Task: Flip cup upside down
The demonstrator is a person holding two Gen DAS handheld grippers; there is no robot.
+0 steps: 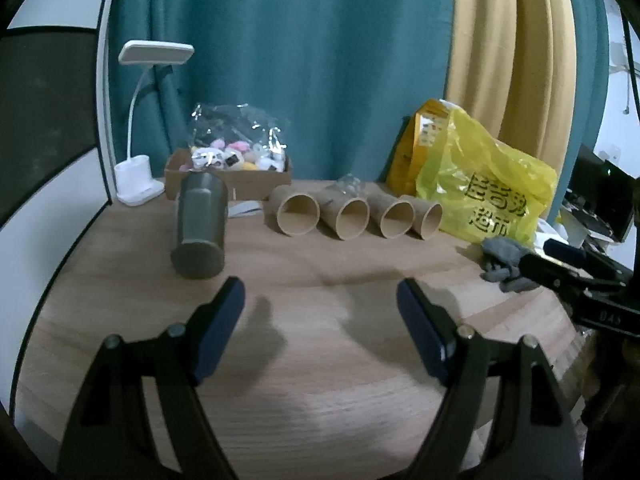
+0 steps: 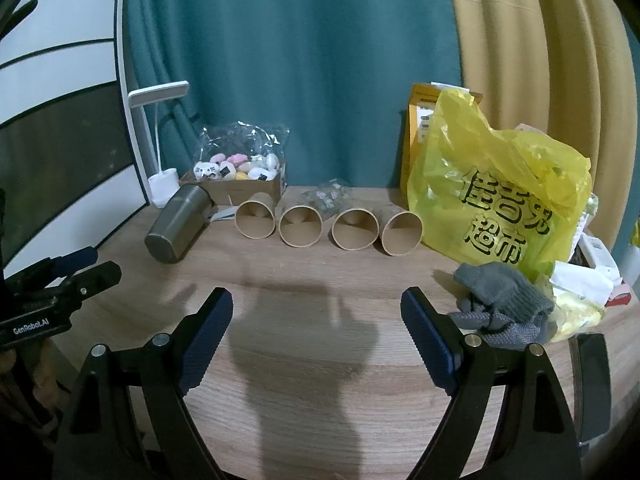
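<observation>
A dark metal cup (image 1: 199, 227) lies on its side on the wooden table (image 1: 320, 360), its flat base toward me and its mouth toward the back. It also shows at the left in the right wrist view (image 2: 178, 224). My left gripper (image 1: 320, 292) is open and empty, just in front and to the right of the cup. My right gripper (image 2: 317, 300) is open and empty over the table's middle, well right of the cup. Each gripper shows at the edge of the other's view.
Several cardboard tubes (image 2: 328, 228) lie side by side behind the grippers. A yellow plastic bag (image 2: 500, 196) and a grey glove (image 2: 500, 300) sit at the right. A cardboard box of small toys (image 2: 236, 180) and a white desk lamp (image 1: 138, 184) stand at the back left.
</observation>
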